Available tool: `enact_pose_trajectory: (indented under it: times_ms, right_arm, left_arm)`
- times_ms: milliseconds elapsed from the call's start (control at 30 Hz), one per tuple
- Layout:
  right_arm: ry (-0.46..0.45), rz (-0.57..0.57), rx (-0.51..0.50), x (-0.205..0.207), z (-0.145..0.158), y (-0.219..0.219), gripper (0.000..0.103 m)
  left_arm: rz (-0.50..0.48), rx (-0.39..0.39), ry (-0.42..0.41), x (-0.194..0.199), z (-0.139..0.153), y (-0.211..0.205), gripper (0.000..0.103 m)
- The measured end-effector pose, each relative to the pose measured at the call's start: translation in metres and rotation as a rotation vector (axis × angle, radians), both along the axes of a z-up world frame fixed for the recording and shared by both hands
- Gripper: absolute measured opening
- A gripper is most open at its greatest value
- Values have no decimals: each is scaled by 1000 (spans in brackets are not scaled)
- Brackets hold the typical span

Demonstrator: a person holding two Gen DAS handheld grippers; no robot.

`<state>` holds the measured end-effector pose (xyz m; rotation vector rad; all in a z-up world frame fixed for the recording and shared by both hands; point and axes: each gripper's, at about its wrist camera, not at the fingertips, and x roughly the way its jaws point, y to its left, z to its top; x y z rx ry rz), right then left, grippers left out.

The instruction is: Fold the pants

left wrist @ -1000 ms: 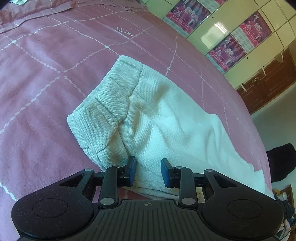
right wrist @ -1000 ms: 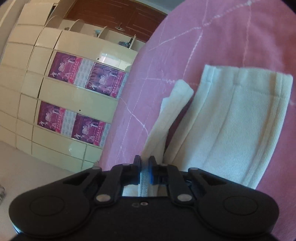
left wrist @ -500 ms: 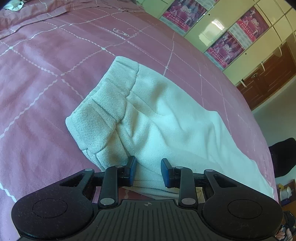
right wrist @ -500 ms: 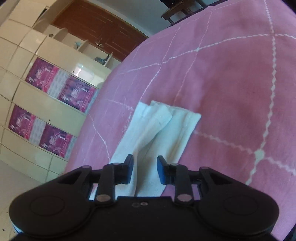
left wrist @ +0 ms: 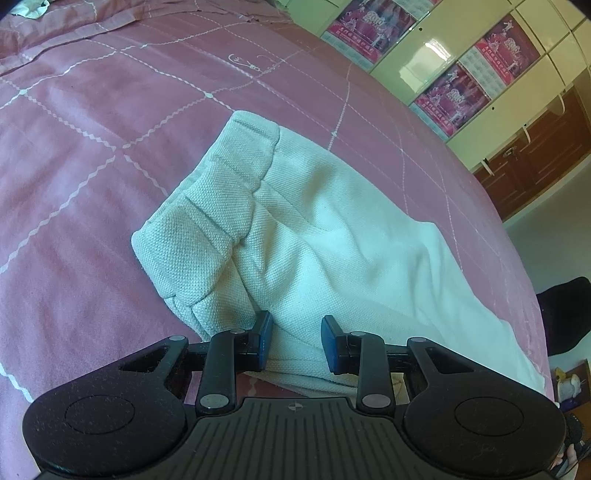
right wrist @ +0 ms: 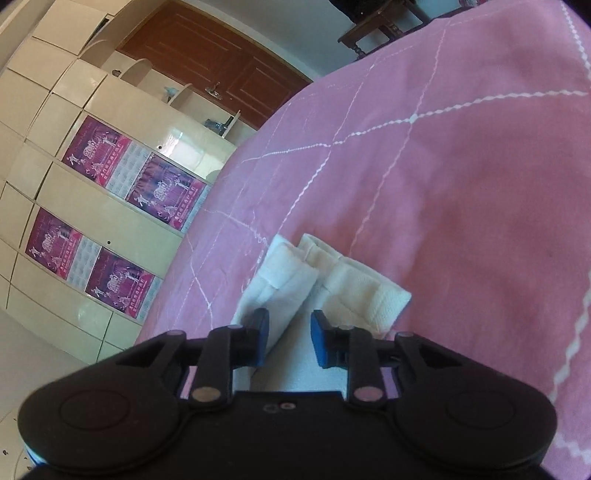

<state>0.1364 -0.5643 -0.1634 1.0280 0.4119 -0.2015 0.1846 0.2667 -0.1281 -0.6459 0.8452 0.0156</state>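
White pants (left wrist: 325,236) lie on a pink bedspread (left wrist: 92,122), the waistband bunched at the left and the legs running off to the right. My left gripper (left wrist: 294,339) is open, its jaws just above the near edge of the pants, holding nothing. In the right wrist view the two leg cuffs (right wrist: 332,280) lie side by side on the bedspread (right wrist: 461,184). My right gripper (right wrist: 289,338) is open over the leg ends and empty.
A cream wardrobe with purple posters (right wrist: 122,192) and a brown door (right wrist: 221,66) stand beyond the bed's edge. A dark chair (left wrist: 565,314) is at the right of the bed. A wooden stool (right wrist: 380,29) stands past the far corner.
My right gripper opened and let go of the leg cuff, then pulled back and tilted up. The left gripper stayed open and hardly moved.
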Motion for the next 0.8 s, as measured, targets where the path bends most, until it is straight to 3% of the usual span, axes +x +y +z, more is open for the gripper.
enact_pose_trajectory:
  times_ms: [300,400,500,633,800]
  right_arm:
    - [-129,-71,119,-36,-7,0,32]
    - [-86,-76,120,-31,-14,-5,29]
    - [-106,-88,153,-27,-18,-12,27]
    - [-40,-64,112,-6,-18,-13,20]
    - [35,-25,52,20,-6,-8,24]
  left_arm:
    - [-3,2,2,1,-1,0,31]
    - [-3,4,2,1,0,0,31]
    - [3,0,-2,2,-1,0,31]
    - [1,-4,-1,2,-2,0,31]
    - [2,-3,0,2,-2,0,31]
